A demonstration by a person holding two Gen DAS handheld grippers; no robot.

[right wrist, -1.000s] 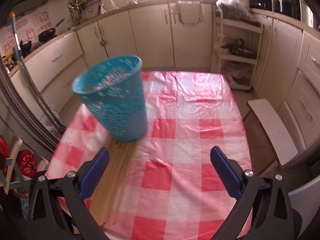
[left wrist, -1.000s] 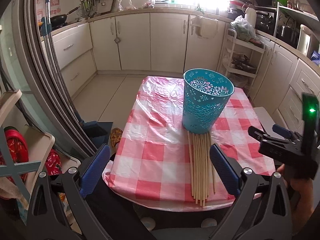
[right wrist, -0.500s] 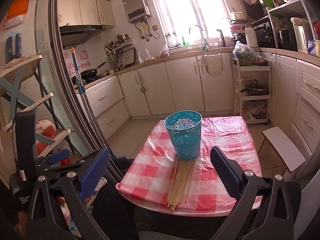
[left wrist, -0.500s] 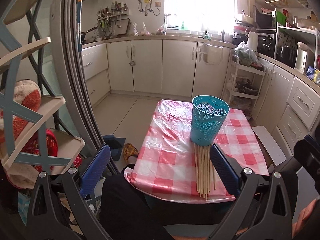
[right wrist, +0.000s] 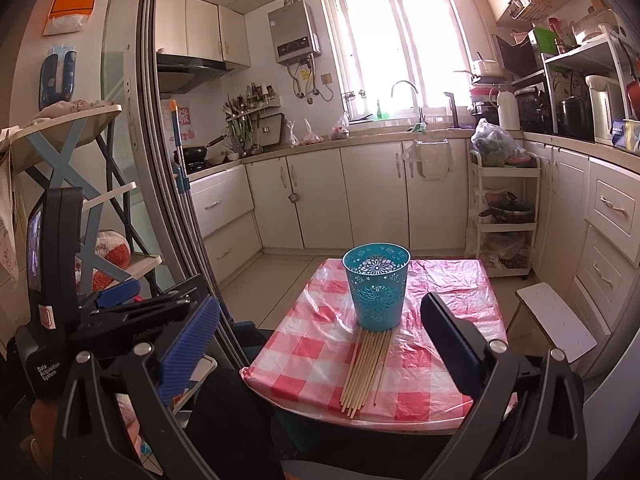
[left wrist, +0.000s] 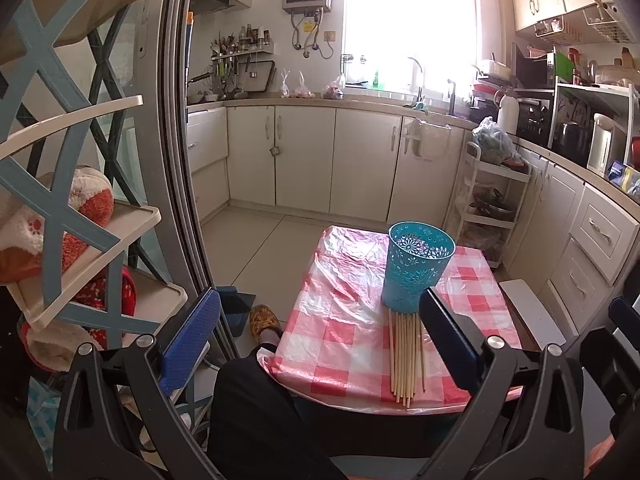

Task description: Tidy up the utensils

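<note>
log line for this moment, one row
left gripper open, empty | right gripper open, empty | chopsticks flat on table | blue cup upright, looks empty

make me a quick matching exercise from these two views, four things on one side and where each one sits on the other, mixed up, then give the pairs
Things:
1. teal basket
2. chopsticks
3. water heater
4. white stool

Places:
A. on the wall left of the window
B. on the floor right of the table
C. upright on the checked tablecloth
D. lying flat on the cloth, between the basket and the near table edge

Pairs: 1-C, 2-D, 3-A, 4-B
</note>
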